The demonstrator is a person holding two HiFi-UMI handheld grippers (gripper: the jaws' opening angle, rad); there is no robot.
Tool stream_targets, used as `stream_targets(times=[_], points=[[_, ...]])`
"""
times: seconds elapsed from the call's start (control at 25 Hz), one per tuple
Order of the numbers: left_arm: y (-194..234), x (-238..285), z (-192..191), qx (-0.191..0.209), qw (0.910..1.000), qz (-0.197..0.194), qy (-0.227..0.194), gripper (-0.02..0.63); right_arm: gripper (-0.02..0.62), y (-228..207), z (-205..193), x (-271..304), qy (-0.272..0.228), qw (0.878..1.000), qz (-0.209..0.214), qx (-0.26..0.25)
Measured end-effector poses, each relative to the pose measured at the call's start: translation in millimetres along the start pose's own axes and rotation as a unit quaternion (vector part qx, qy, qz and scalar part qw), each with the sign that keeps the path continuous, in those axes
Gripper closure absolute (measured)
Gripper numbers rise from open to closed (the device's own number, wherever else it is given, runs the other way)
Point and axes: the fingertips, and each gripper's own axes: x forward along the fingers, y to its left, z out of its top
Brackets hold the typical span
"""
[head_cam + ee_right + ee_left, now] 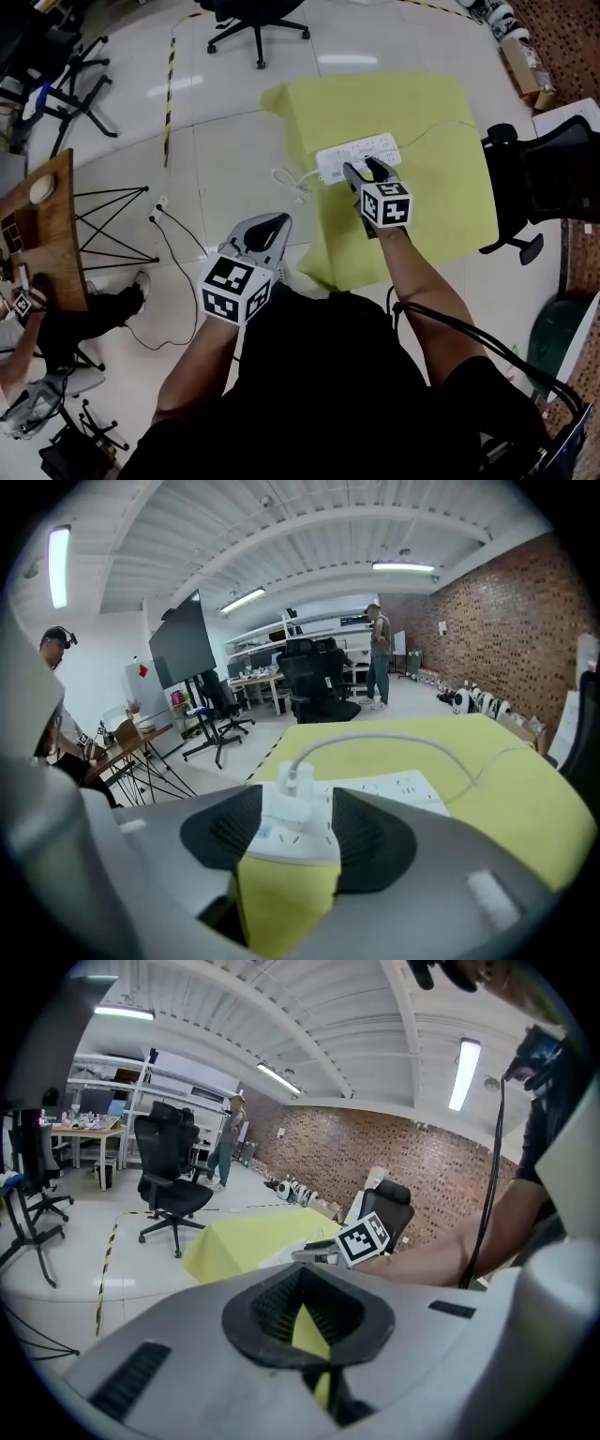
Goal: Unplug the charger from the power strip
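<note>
Right gripper view: charger (290, 797) plugged in power strip (398, 789) (white), right hand-held gripper (298, 810) spread around it; left hand-held gripper (299, 1283) closed.

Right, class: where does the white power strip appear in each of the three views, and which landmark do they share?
Head view: upper centre, power strip just beyond the right gripper.
Left gripper view: middle, small white sliver on the yellow cloth.
Right gripper view: centre, between open jaws.
Shared landmark: the yellow cloth.
</note>
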Motion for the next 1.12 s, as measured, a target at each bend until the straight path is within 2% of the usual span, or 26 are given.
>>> stream_targets(times=[0.24, 0.56, 1.12], points=[[4, -3, -3, -0.007, 0.9999, 0.013, 0.003, 0.6, 0.368, 3, 2, 6, -0.001, 1.0, -0.008, -0.013], [8, -7, -5, -0.01, 0.9998, 0.017, 0.002, 0.6, 0.438, 4, 2, 13, 0.008, 0.999, -0.017, -0.032], [13, -19, -1, 0.001, 1.0, 0.009, 0.001, 0.6, 0.456, 7, 12, 6, 0.01, 0.999, -0.023, -0.028]])
